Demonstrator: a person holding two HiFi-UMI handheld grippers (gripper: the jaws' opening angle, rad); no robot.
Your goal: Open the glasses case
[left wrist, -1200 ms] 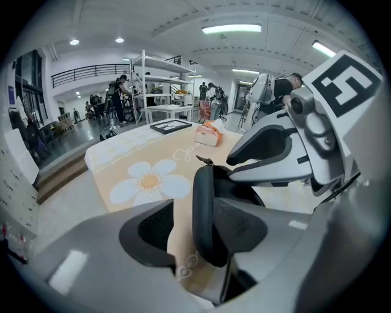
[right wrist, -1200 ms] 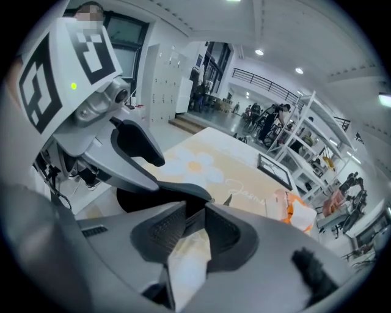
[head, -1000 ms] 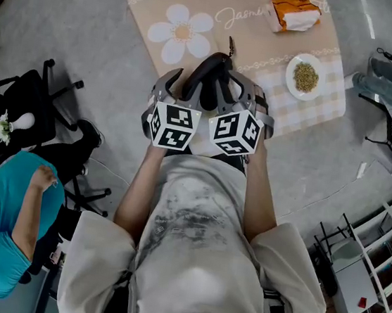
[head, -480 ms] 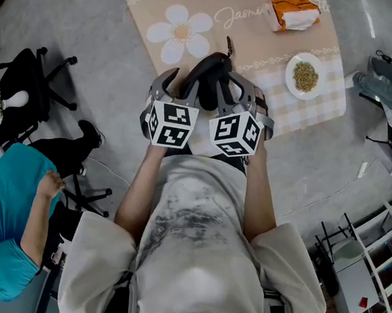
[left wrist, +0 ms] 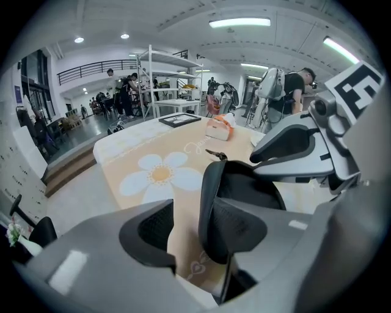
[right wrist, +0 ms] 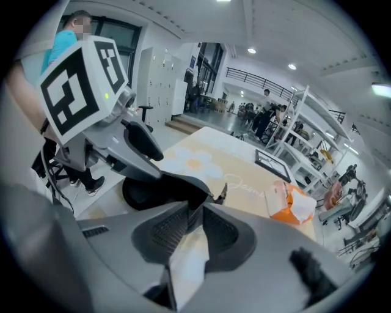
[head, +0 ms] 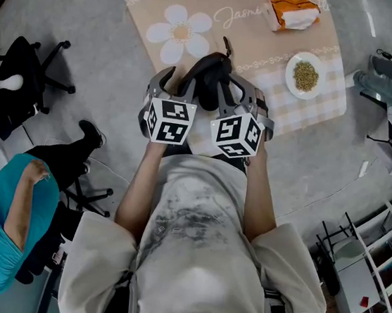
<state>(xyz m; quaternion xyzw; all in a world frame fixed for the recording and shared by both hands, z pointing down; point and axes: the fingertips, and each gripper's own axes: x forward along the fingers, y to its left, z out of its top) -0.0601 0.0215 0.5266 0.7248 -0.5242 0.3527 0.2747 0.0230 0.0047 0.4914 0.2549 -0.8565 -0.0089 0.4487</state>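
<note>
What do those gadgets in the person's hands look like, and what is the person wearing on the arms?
Both are smooth grey plastic tools. The left claw and right claw each have two curved jaws lined with dark ribbed pads. Each carries a white cube with black square markers: left cube, right cube. No cables show. The person wears a pale short-sleeved T-shirt.

Table (head: 256, 43) covered by tan cloth with checked borders, white daisy print (head: 181, 28) and script lettering. On cloth: orange-and-white packet (head: 294, 13) at far side; small white dish (head: 289, 73) of greenish-brown grains nearer, beside checked border; black glasses case (head: 209, 76) at near edge, contact with cloth not discernible
</note>
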